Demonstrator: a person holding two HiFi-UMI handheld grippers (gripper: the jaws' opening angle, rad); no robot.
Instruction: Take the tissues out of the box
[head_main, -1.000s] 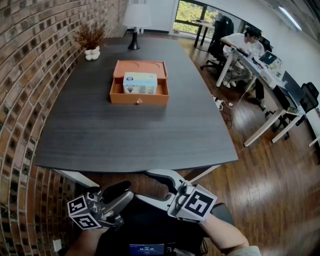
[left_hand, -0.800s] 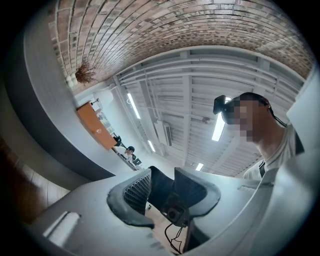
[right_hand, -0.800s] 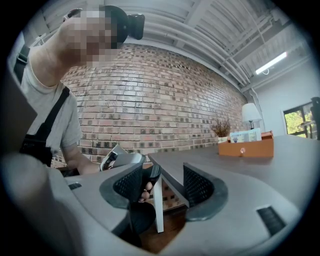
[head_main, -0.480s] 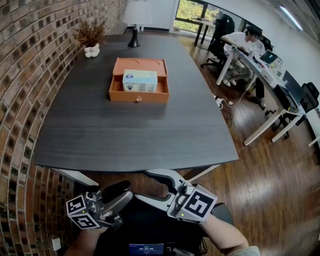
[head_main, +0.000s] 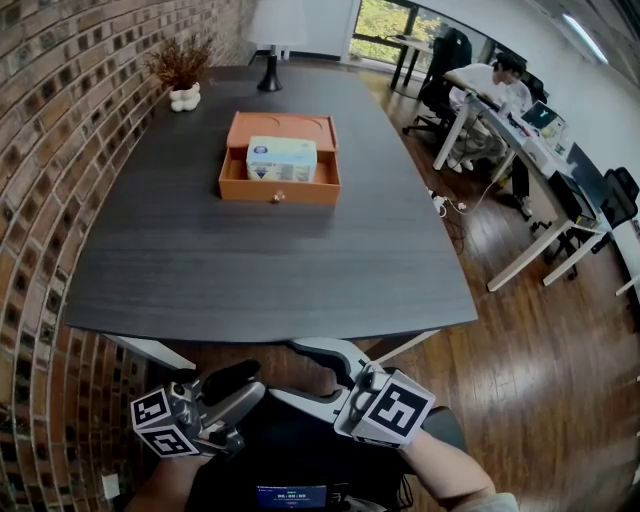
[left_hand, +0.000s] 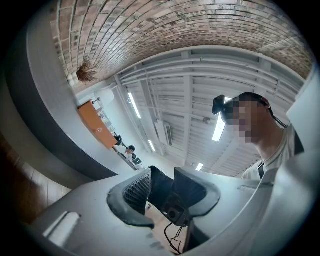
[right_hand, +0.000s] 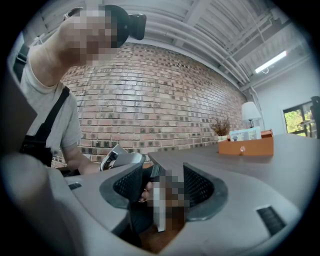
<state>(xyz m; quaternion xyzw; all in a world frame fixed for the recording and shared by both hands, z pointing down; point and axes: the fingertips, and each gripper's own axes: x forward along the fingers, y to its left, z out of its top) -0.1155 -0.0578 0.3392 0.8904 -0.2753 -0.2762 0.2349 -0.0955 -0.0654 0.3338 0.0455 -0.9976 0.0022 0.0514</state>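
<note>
Since the tissues (head_main: 281, 158) sit in the orange box (head_main: 279, 192) far across the tabletop (head_main: 270, 270), we are just starting, left gripper (head_main: 258, 382) closed tight, right gripper (head_main: 290, 370) parted, both empty, and must reach out next.

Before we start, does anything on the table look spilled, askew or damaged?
Nothing stands out. The orange box sits square on the table, the tissue pack lies flat inside it, and the vase and lamp stand upright.

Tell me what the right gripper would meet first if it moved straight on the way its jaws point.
Probably the left gripper, held close ahead, slightly left of that line. If the right gripper passes it, the red-brown brick wall comes next; depth is unclear.
</note>
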